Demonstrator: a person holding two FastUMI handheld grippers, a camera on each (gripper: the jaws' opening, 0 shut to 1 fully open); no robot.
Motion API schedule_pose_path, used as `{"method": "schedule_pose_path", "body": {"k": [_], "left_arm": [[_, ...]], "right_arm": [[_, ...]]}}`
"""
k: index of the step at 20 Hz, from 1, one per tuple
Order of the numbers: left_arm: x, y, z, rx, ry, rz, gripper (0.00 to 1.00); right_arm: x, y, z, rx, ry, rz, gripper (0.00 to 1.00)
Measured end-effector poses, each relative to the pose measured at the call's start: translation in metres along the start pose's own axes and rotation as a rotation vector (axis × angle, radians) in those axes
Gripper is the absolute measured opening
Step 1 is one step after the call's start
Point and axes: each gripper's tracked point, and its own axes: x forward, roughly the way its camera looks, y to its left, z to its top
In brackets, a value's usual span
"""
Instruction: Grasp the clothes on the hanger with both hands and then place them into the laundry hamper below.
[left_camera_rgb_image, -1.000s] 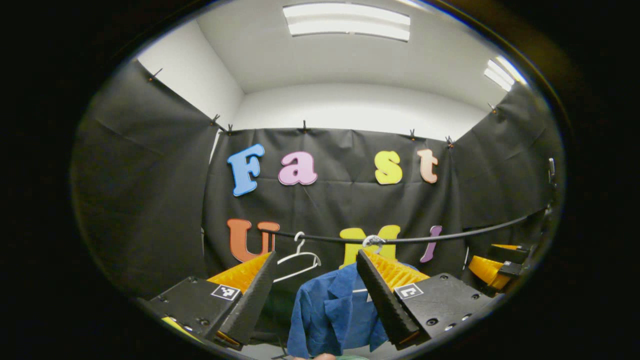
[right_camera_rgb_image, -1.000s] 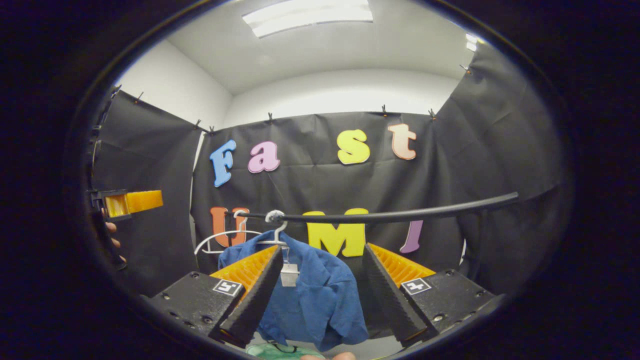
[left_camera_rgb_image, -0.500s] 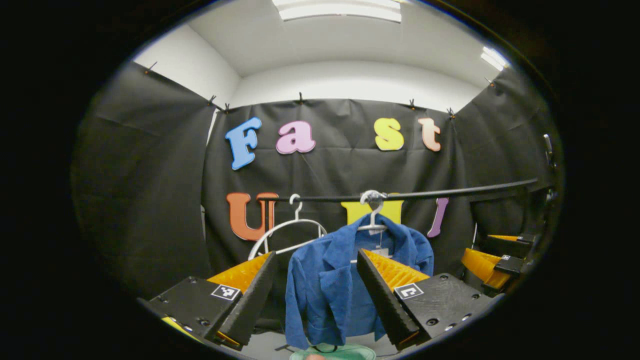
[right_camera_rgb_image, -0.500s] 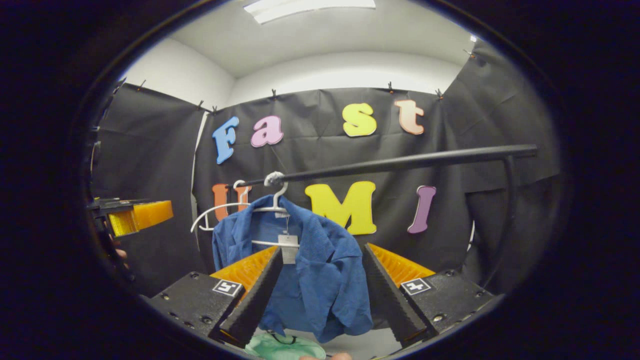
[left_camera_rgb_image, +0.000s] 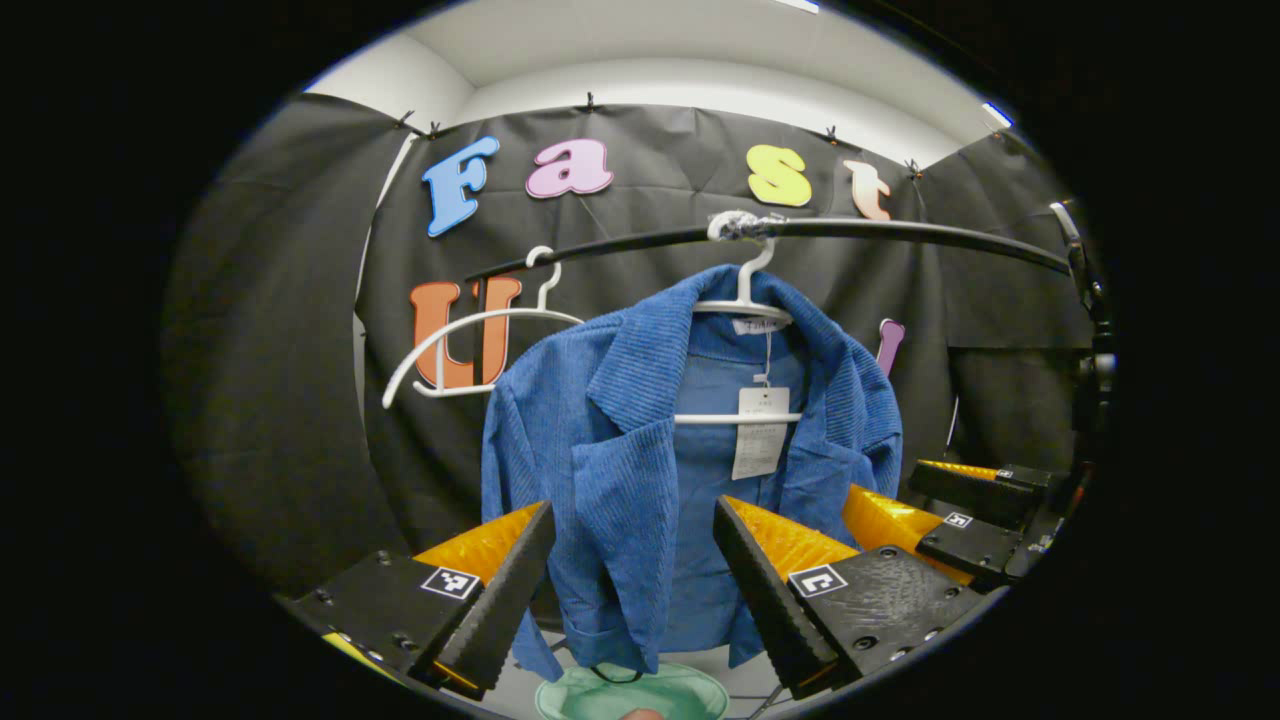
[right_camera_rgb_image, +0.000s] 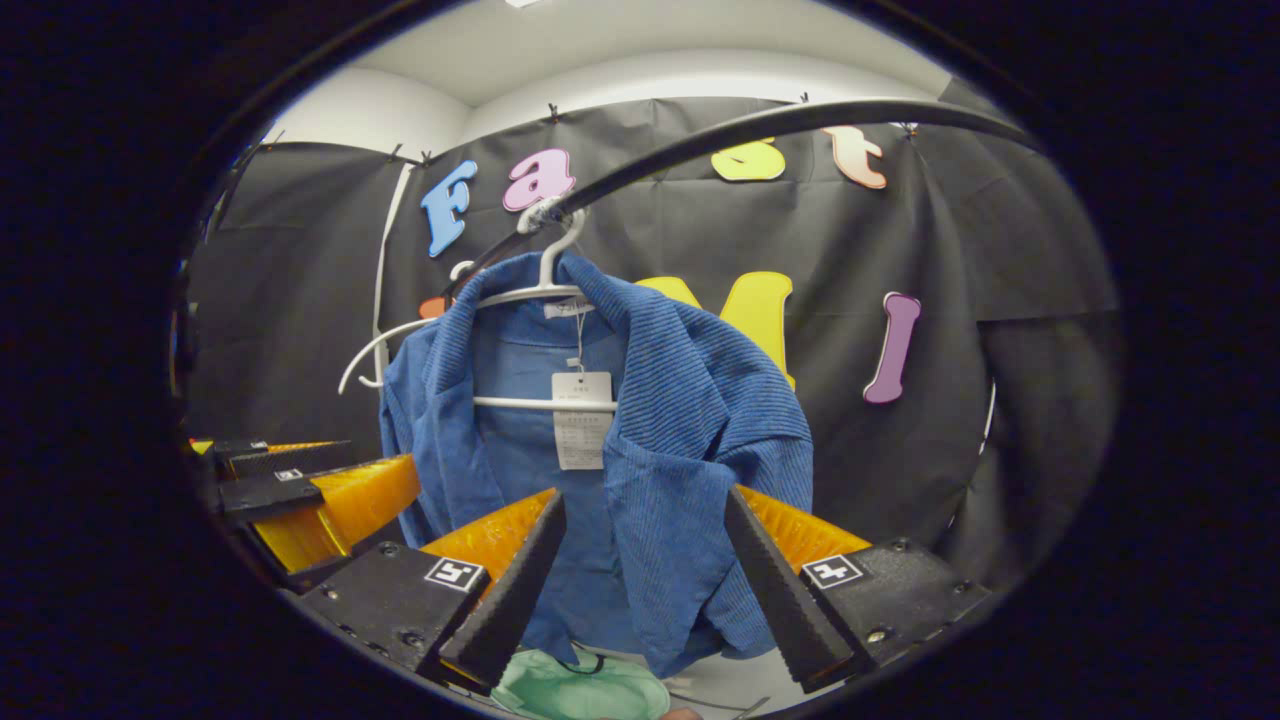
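Observation:
A blue corduroy jacket (left_camera_rgb_image: 640, 450) (right_camera_rgb_image: 670, 430) with a paper tag hangs on a white hanger (left_camera_rgb_image: 745, 300) (right_camera_rgb_image: 545, 290) from a black rail (left_camera_rgb_image: 900, 232) (right_camera_rgb_image: 760, 125). My left gripper (left_camera_rgb_image: 632, 510) is open just in front of the jacket's left front panel, which shows between its fingers. My right gripper (right_camera_rgb_image: 643, 495) is open the same way at the jacket's right front panel. Each gripper also shows beside the jacket in the other's view: the right gripper (left_camera_rgb_image: 882, 482) and the left gripper (right_camera_rgb_image: 382, 457). A green laundry hamper (left_camera_rgb_image: 630, 695) (right_camera_rgb_image: 580, 690) sits below the jacket.
An empty white hanger (left_camera_rgb_image: 450, 340) (right_camera_rgb_image: 370, 350) hangs on the same rail, left of the jacket. The rail's upright post (left_camera_rgb_image: 1085, 300) stands at the right. Black cloth walls close in the booth behind and on both sides.
Both grippers have moved forward and tilted down toward the jacket, which now looks much larger and sits between each pair of fingers. The hamper has come into view below. Both stay open.

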Motion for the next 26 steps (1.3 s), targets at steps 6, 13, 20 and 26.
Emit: {"method": "schedule_pose_path", "body": {"k": [6,13,20,26], "left_arm": [[0.043,0.009,-0.012,-0.001,0.015,0.070,0.96],[0.079,0.015,-0.007,-0.024,0.012,0.113,0.96],[0.077,0.032,-0.007,0.032,0.028,0.138,0.23],[0.062,0.050,0.006,0.070,0.041,0.082,0.09]], "right_arm": [[0.052,-0.009,-0.011,0.028,0.024,-0.063,1.00],[0.079,-0.008,-0.017,0.002,0.018,-0.145,0.99],[0.071,-0.055,-0.011,0.001,0.015,-0.199,0.31],[0.059,-0.082,0.007,-0.090,-0.033,-0.233,0.10]]}}
